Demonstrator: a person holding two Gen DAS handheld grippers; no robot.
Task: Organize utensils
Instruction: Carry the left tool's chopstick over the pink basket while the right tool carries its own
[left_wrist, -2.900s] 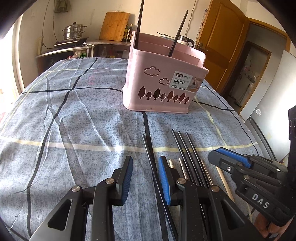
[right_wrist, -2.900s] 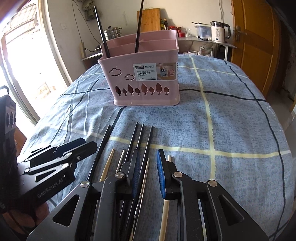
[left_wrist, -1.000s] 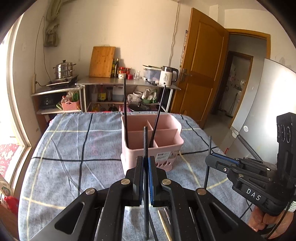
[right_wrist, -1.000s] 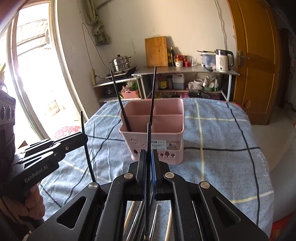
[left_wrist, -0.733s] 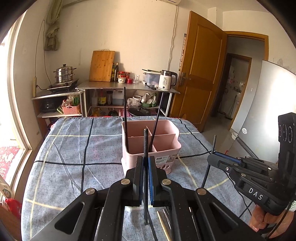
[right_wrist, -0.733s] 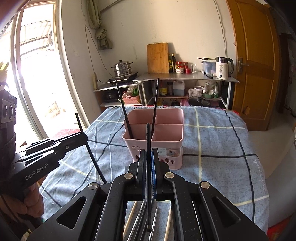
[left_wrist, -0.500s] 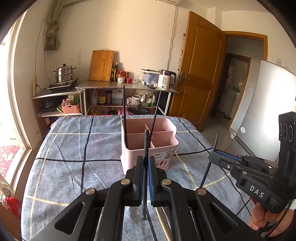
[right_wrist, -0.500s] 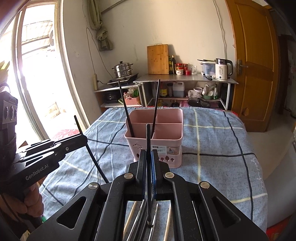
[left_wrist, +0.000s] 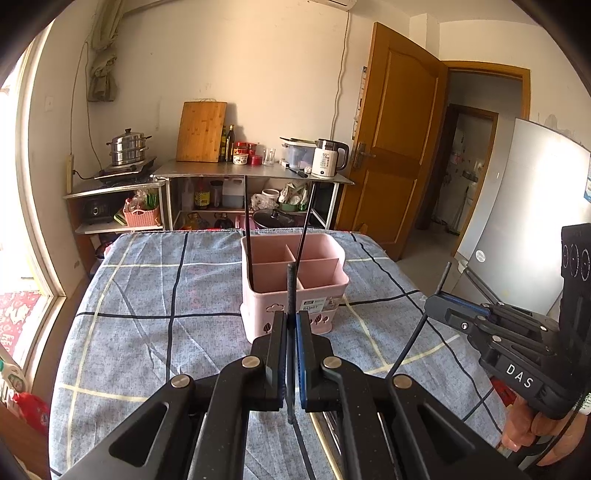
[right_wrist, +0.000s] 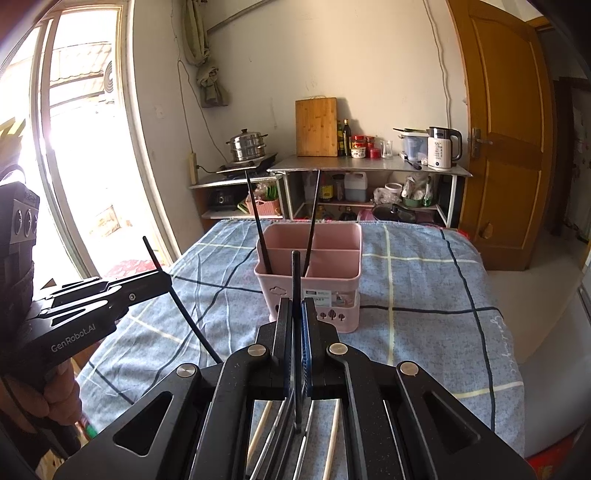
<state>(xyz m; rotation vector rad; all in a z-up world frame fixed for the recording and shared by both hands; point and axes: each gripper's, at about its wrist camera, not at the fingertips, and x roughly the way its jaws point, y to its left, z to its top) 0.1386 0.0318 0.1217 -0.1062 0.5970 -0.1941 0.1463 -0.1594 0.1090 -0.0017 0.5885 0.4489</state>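
My left gripper (left_wrist: 290, 315) is shut on a black chopstick (left_wrist: 291, 284) that stands upright between its pads. My right gripper (right_wrist: 295, 304) is likewise shut on a second black chopstick (right_wrist: 295, 271). Both hang above the table, short of the pink divided basket (left_wrist: 258, 314) (right_wrist: 347, 295). Two black chopsticks (left_wrist: 246, 229) (left_wrist: 306, 225) lean in the basket's back compartments. Each gripper shows in the other's view, the right gripper (left_wrist: 429, 305) and the left gripper (right_wrist: 165, 283), each with its stick slanting. Several wooden and metal chopsticks (right_wrist: 264, 424) lie on the cloth under the right gripper.
The table (left_wrist: 147, 314) wears a blue checked cloth. Behind it stand a metal counter (left_wrist: 251, 173) with a kettle (left_wrist: 327, 158), a cutting board (left_wrist: 201, 131) and a steamer pot (left_wrist: 127, 146). A wooden door (left_wrist: 399, 147) and a fridge (left_wrist: 524, 221) are at the right, a window (right_wrist: 81, 147) at the left.
Both grippers were open over the chopsticks lying on the cloth; now each is shut on one black chopstick and lifted. Over the last second both rose and the basket looks farther off.
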